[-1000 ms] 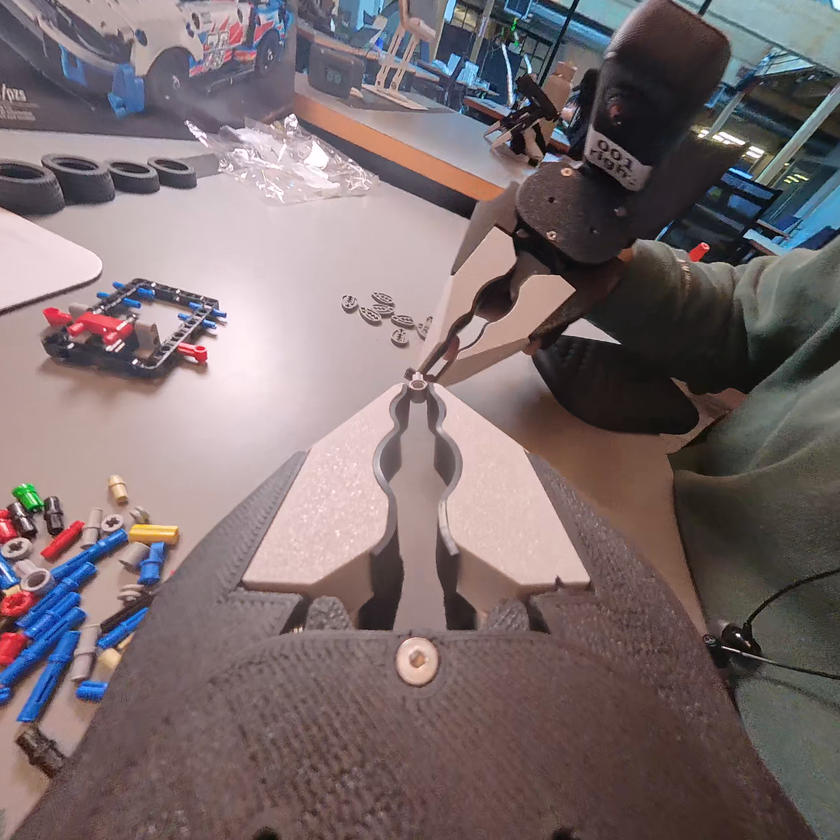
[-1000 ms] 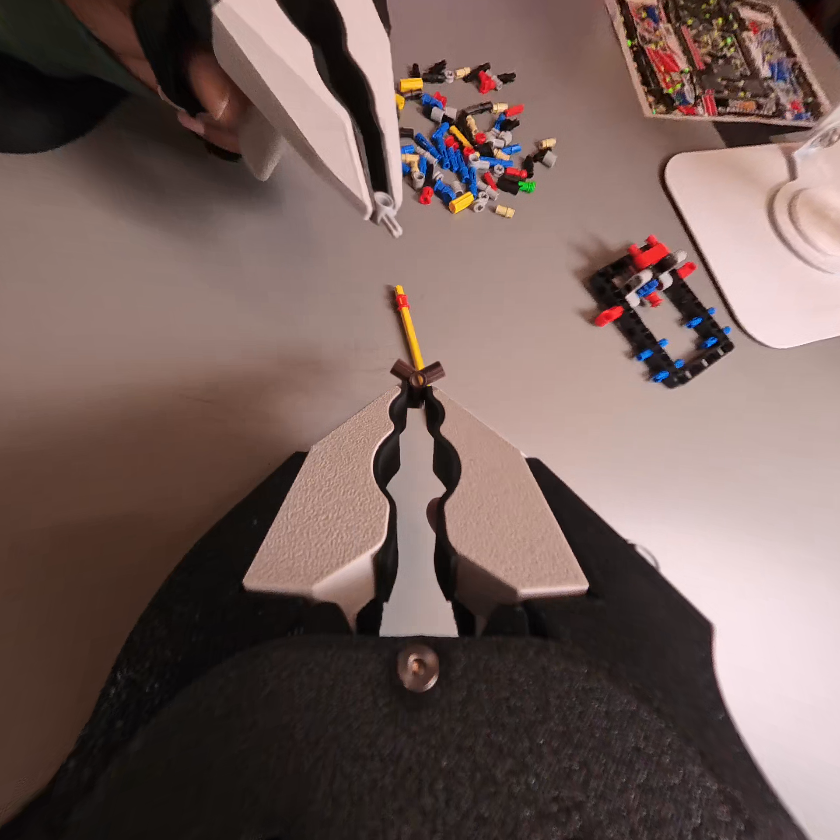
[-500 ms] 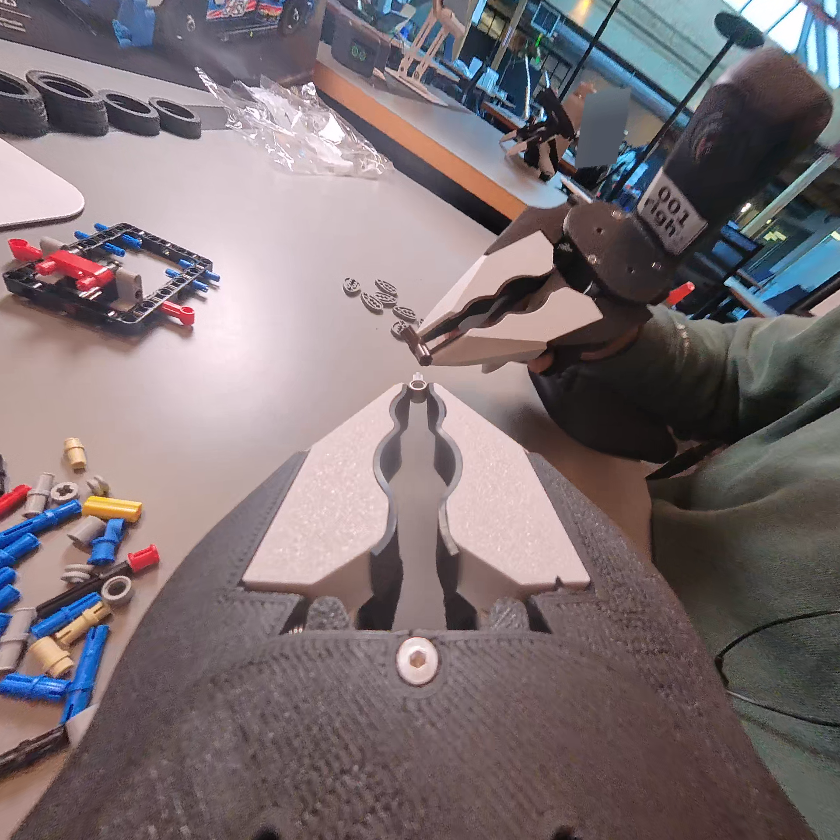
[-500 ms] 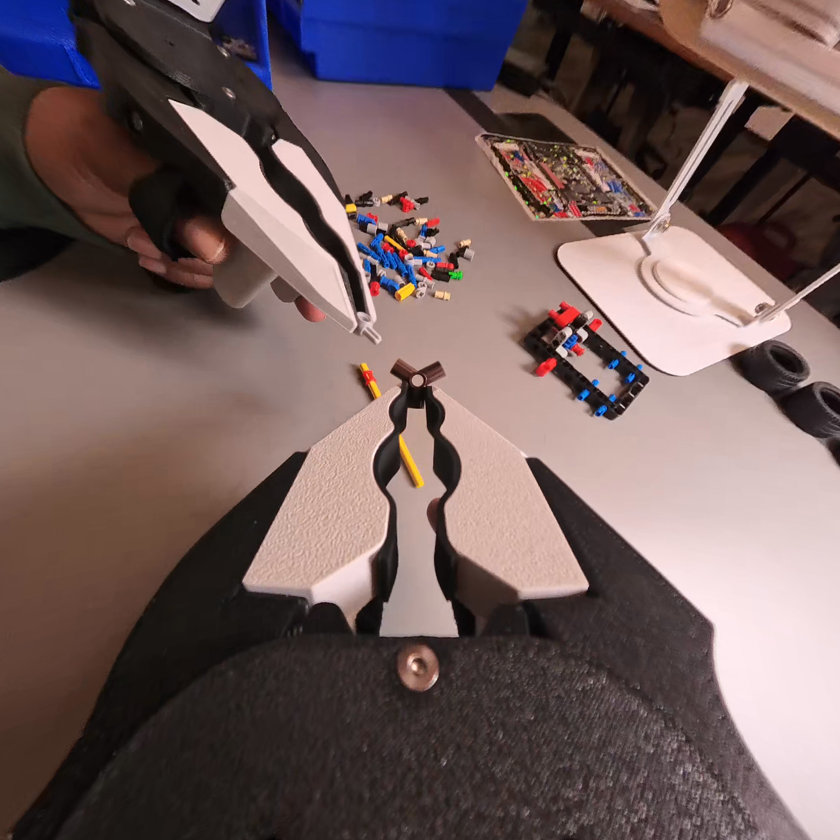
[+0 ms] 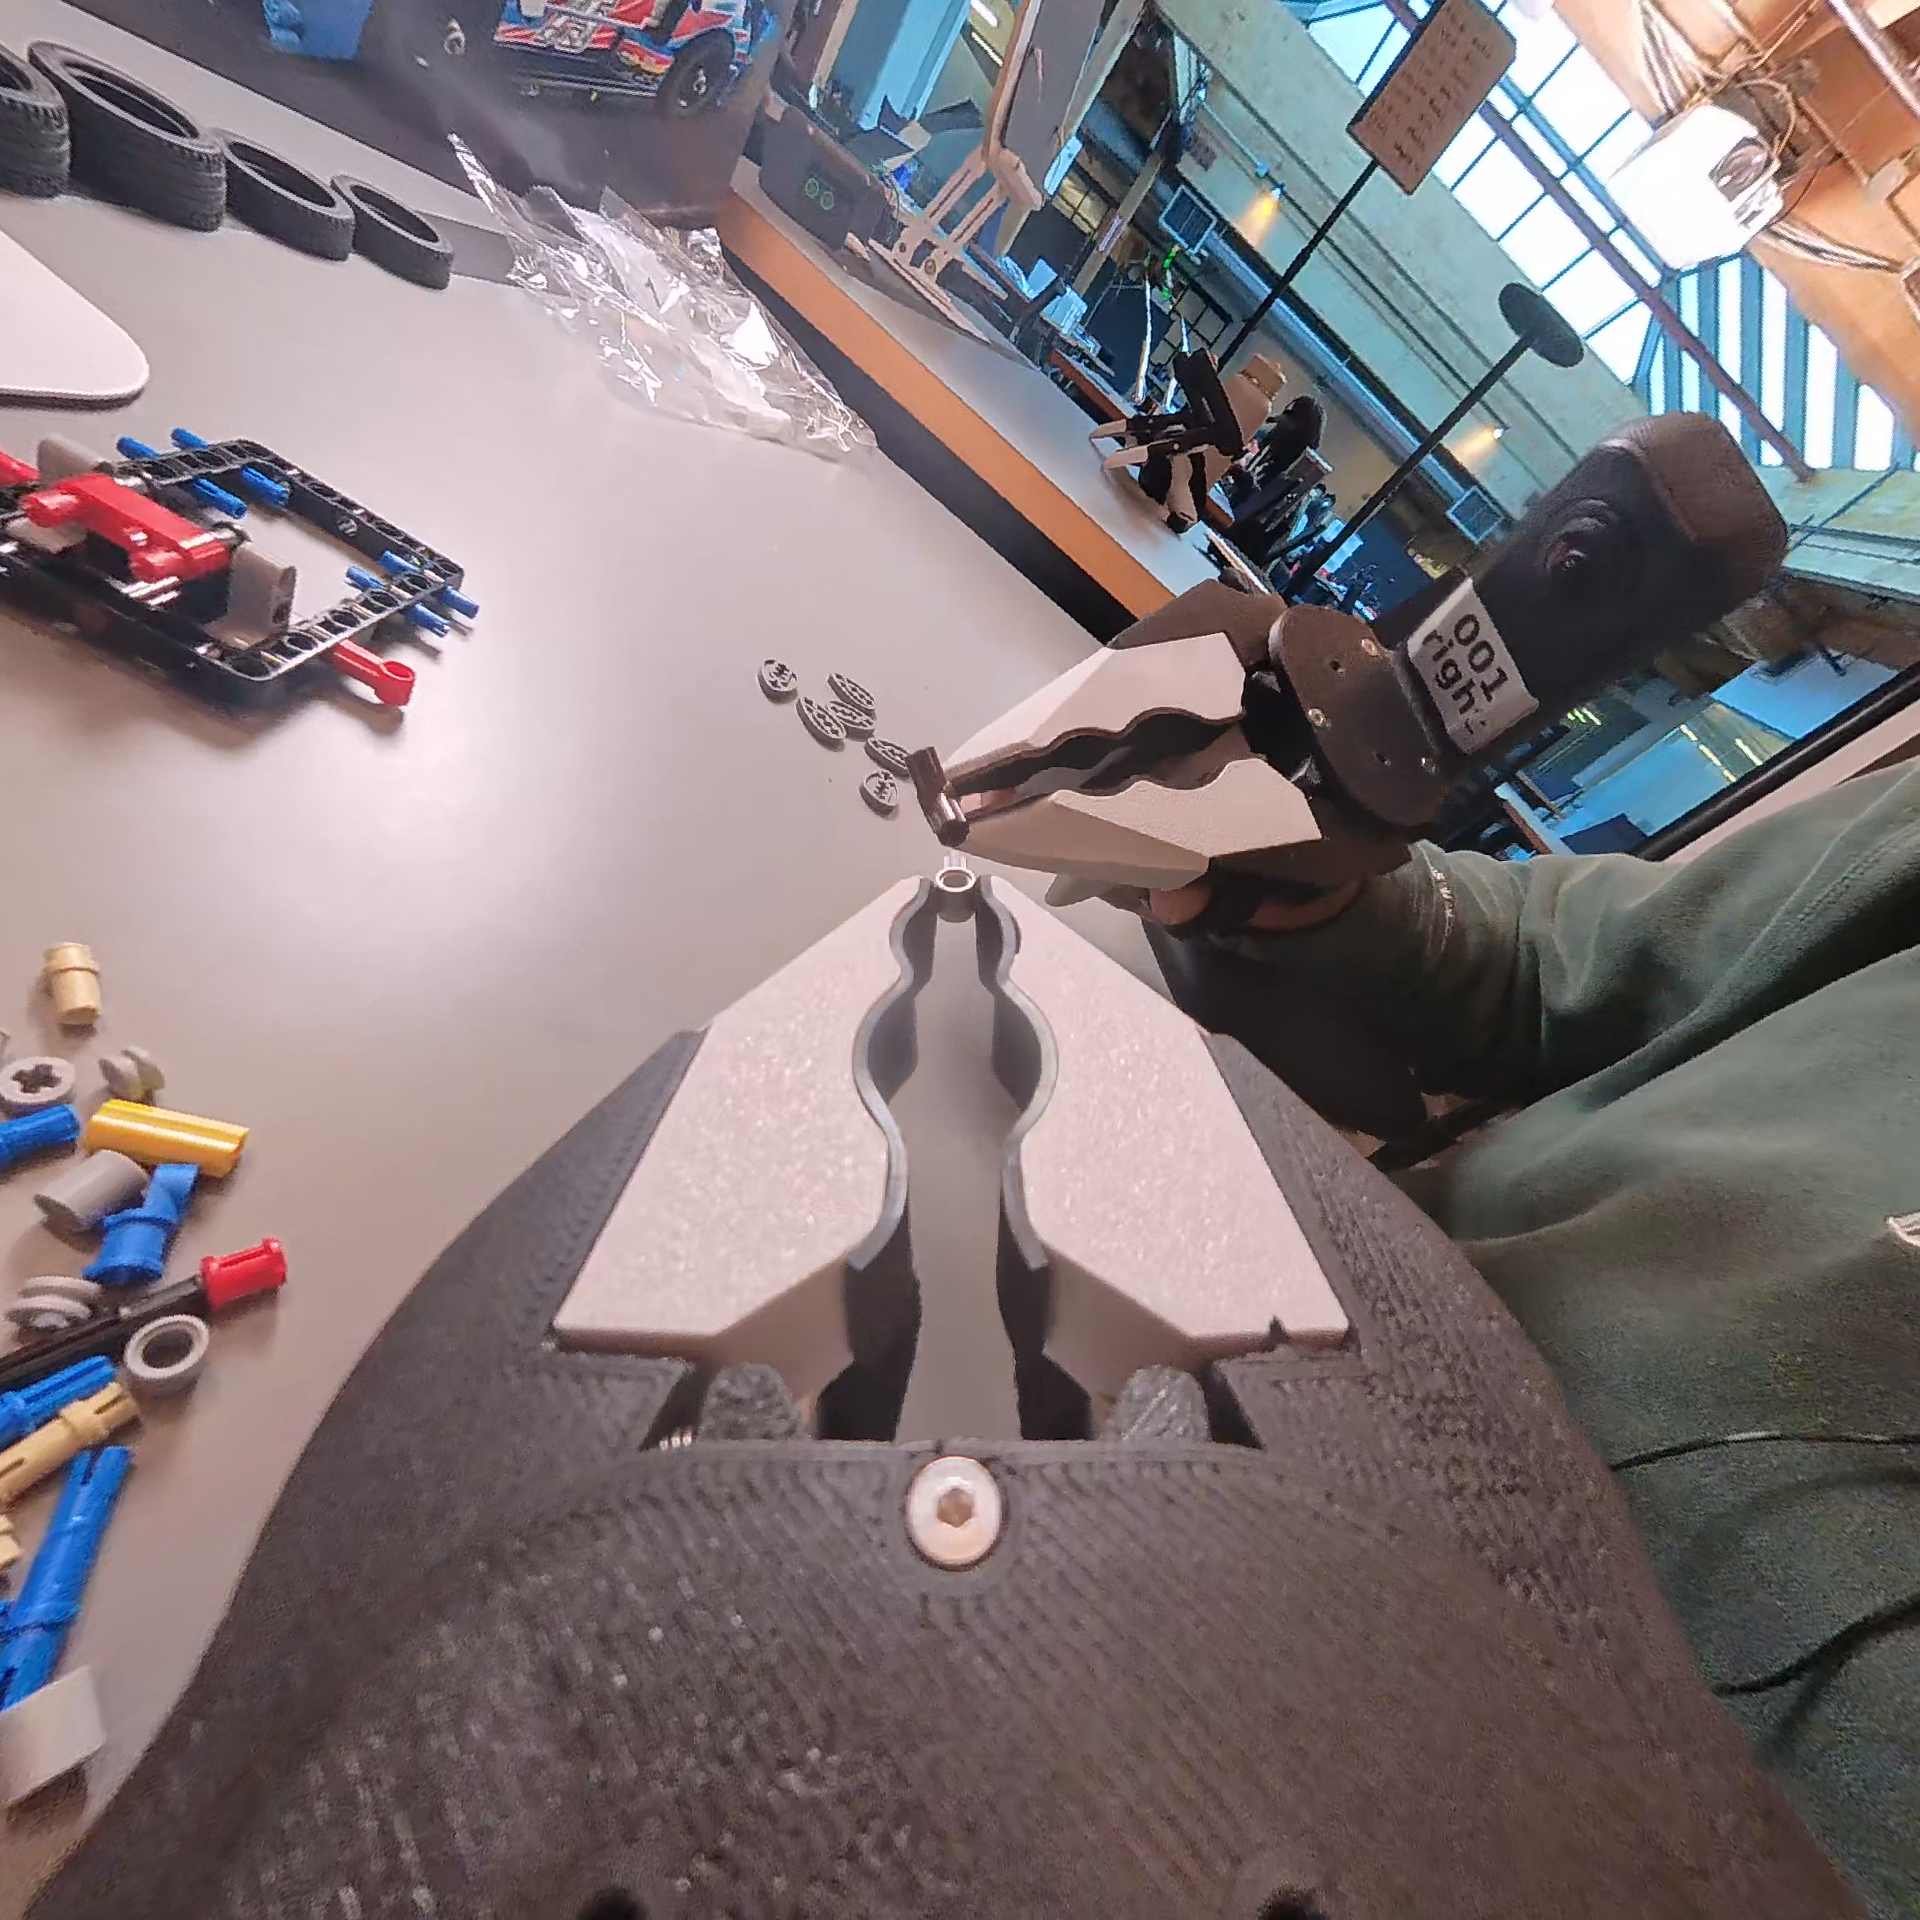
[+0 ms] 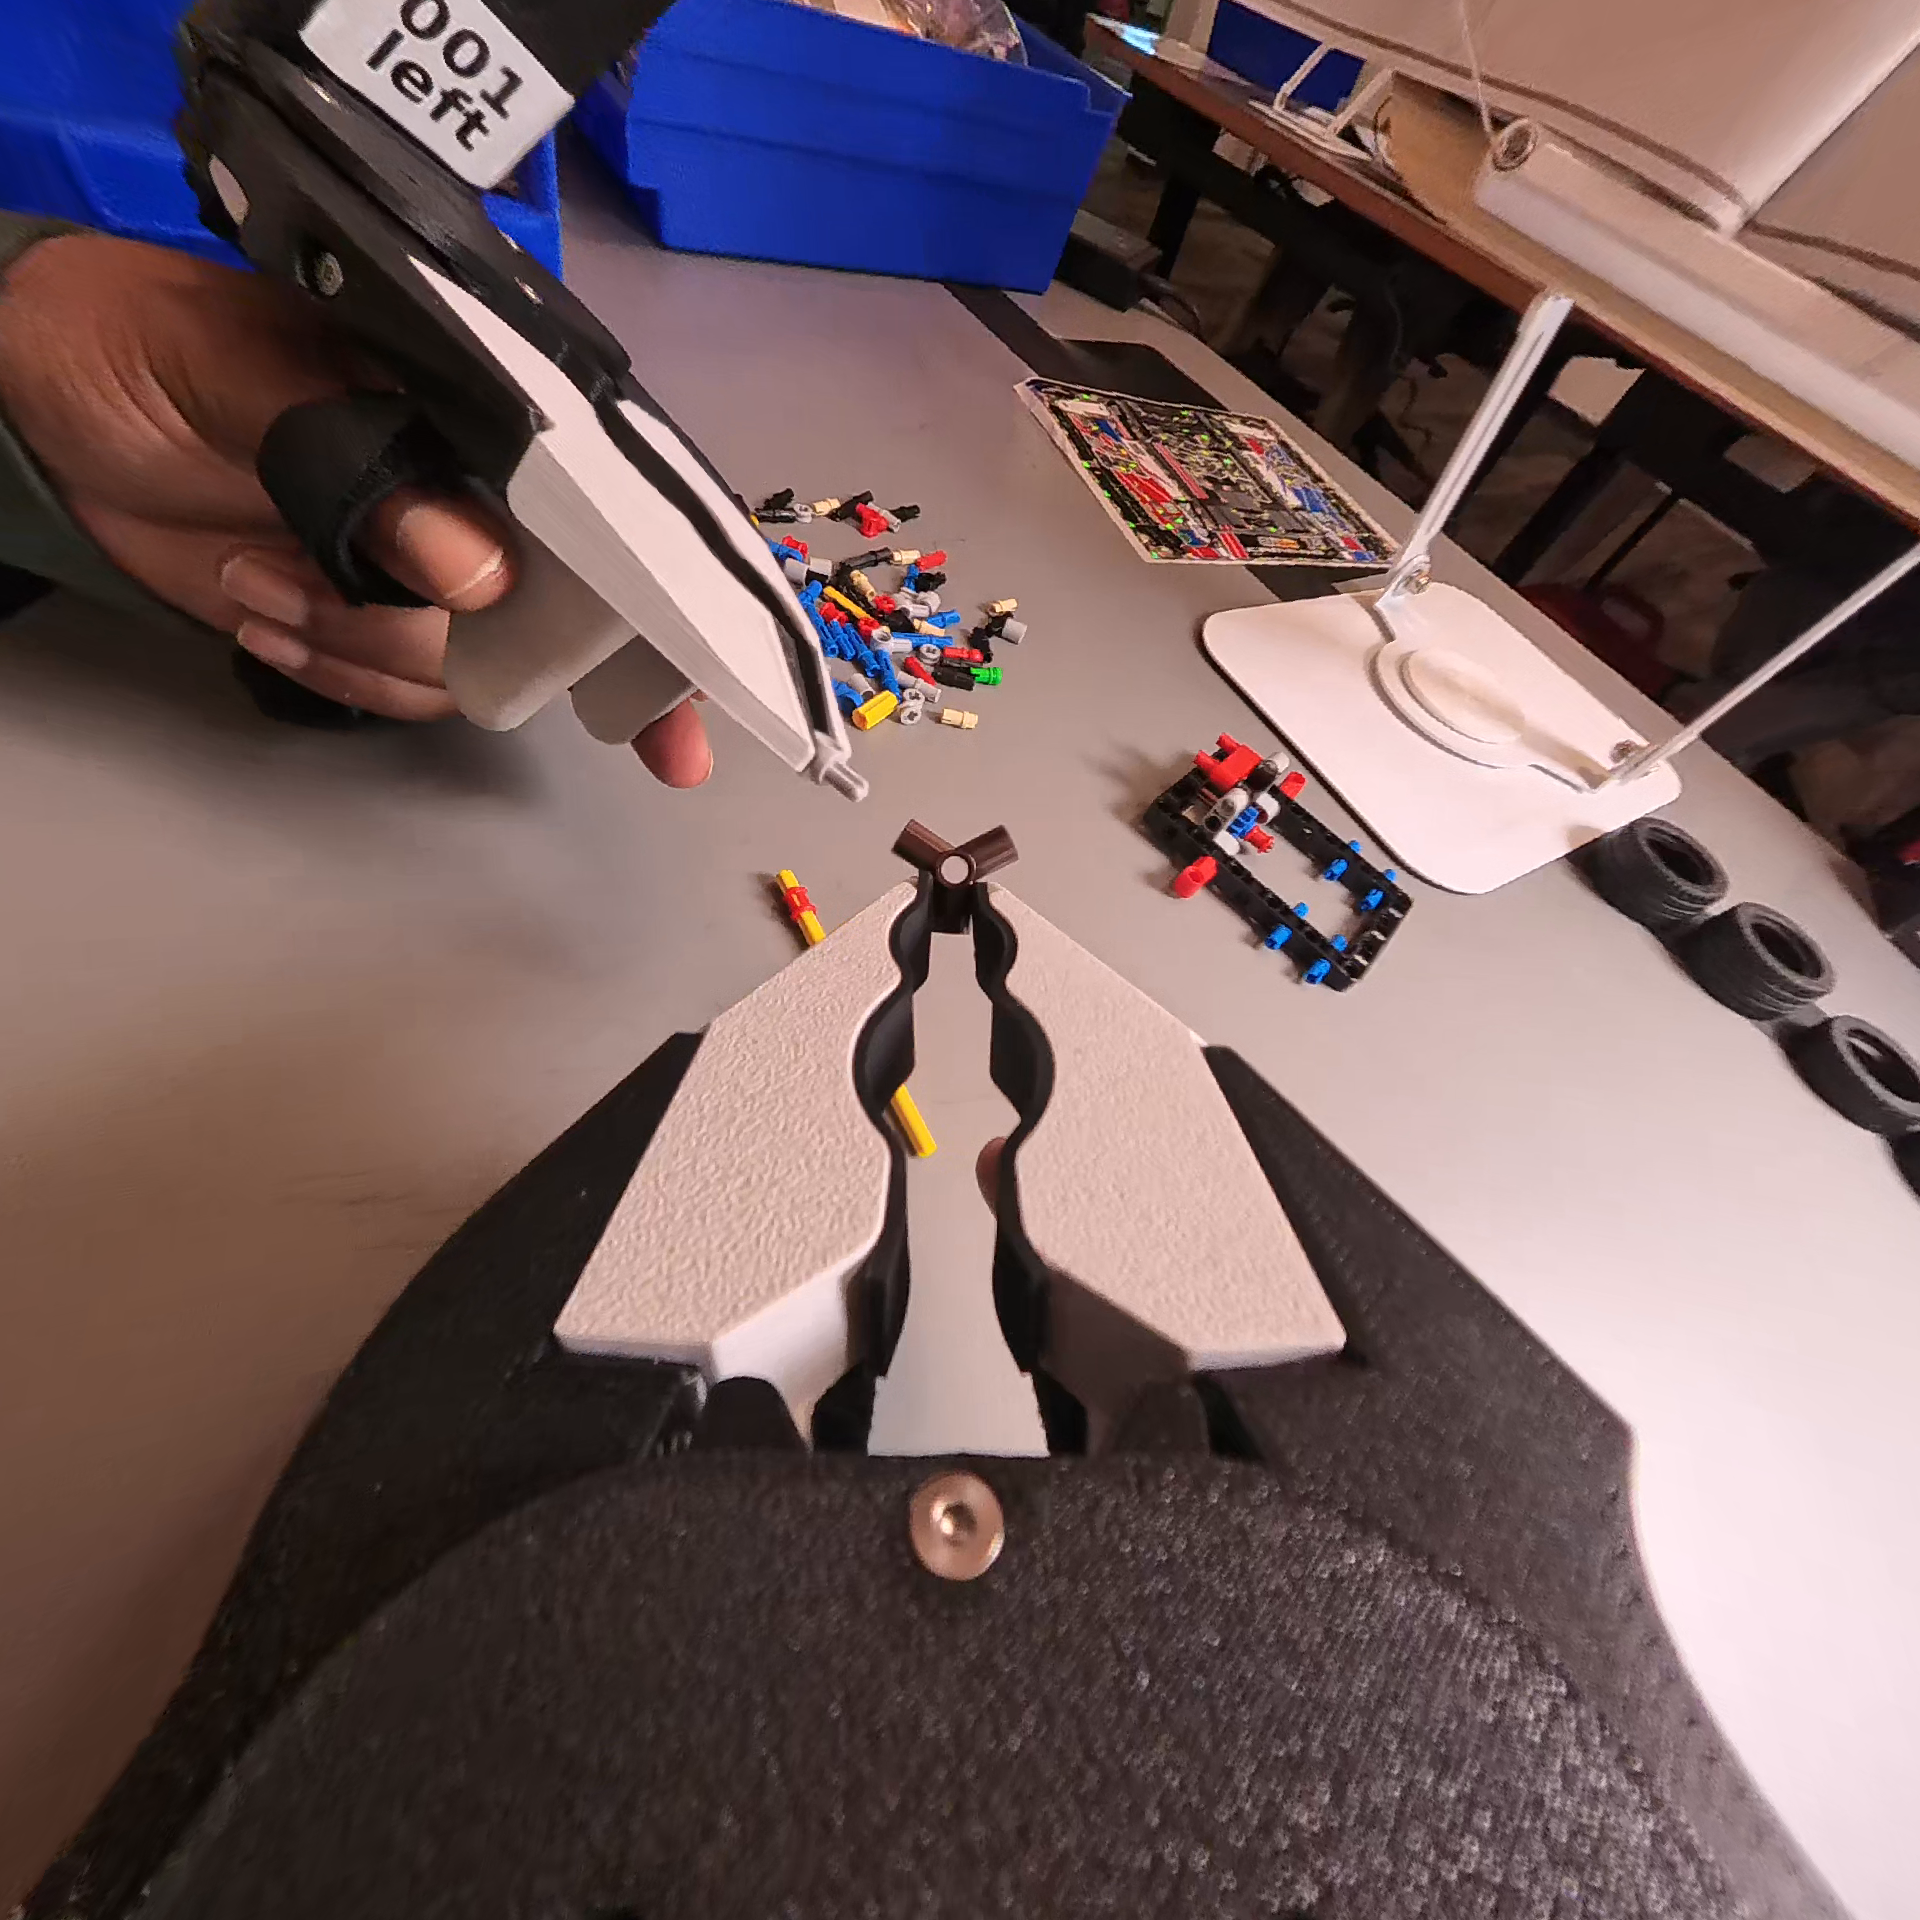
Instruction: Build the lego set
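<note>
My left gripper (image 5: pixel 954 896) is shut on a small grey pin (image 5: pixel 953 883), which also shows at its tip in the right wrist view (image 6: pixel 844 777). My right gripper (image 6: pixel 953 881) is shut on a dark brown three-armed connector (image 6: pixel 953 854), seen in the left wrist view (image 5: pixel 938 798) just above and beyond the grey pin. The two tips are close together above the table, apart. A yellow axle with a red bush (image 6: pixel 800 906) lies on the table under my right gripper. The black frame assembly (image 6: pixel 1276 879) with red and blue parts lies to the right.
A pile of loose coloured pins (image 6: pixel 891 613) lies beyond the left gripper. Several grey oval pieces (image 5: pixel 836 715), black tyres (image 6: pixel 1756 958), a white lamp base (image 6: pixel 1444 717), an instruction sheet (image 6: pixel 1195 486), a clear bag (image 5: pixel 665 322) and blue bins (image 6: pixel 862 145) are around. Only a small space, under 4 cm, lies between the two pairs of fingers.
Both grippers have lifted and tilted toward each other. The right gripper has swung from pointing down to nearly level, bringing the brown connector close to the grey pin.
</note>
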Tool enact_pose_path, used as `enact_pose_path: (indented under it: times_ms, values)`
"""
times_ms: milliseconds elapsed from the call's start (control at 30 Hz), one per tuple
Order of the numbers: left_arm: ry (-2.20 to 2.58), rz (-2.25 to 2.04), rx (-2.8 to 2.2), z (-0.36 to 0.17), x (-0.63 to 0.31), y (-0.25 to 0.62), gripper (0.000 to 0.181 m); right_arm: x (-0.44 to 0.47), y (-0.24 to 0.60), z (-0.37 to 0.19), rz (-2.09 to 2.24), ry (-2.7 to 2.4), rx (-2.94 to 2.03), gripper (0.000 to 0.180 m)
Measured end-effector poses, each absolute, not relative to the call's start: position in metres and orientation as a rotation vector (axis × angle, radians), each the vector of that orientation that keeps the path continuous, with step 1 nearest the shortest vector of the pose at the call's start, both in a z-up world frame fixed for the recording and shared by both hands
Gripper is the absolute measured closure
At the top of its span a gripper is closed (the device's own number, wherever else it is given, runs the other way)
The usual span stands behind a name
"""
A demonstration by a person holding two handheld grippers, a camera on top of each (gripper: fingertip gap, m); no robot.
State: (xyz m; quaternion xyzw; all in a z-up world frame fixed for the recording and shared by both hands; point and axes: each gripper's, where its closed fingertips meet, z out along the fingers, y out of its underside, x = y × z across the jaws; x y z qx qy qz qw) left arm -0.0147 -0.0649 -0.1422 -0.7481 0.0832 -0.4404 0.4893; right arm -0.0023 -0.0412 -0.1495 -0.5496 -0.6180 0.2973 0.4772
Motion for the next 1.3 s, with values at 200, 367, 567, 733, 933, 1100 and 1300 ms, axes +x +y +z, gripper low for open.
enact_pose_path:
  times_ms: [200,367,567,733,933,1100,1300]
  values:
    - [0.145,-1.103,-1.794,-0.141,-0.013,-0.06,0.175,-0.006,-0.044,-0.148,0.571,-1.535,-1.246,0.175]
    - [0.136,-1.126,-1.801,-0.142,-0.012,-0.061,0.175,-0.007,-0.045,-0.146,0.526,-1.528,-1.222,0.175]
    - [0.109,-1.12,-1.775,-0.137,-0.013,-0.06,0.175,-0.006,-0.045,-0.141,0.512,-1.494,-1.223,0.175]
    - [0.065,-1.088,-1.754,-0.13,-0.011,-0.059,0.175,-0.007,-0.044,-0.135,0.563,-1.43,-1.261,0.175]
    - [0.051,-0.976,-1.779,-0.127,-0.011,-0.057,0.175,-0.008,-0.042,-0.135,0.692,-1.367,-1.348,0.175]
    - [0.027,-0.941,-1.811,-0.134,-0.016,-0.055,0.175,-0.011,-0.04,-0.141,0.62,-1.386,-1.333,0.175]
    - [0.011,-0.924,-1.844,-0.141,-0.02,-0.053,0.175,-0.015,-0.039,-0.144,0.449,-1.426,-1.244,0.175]
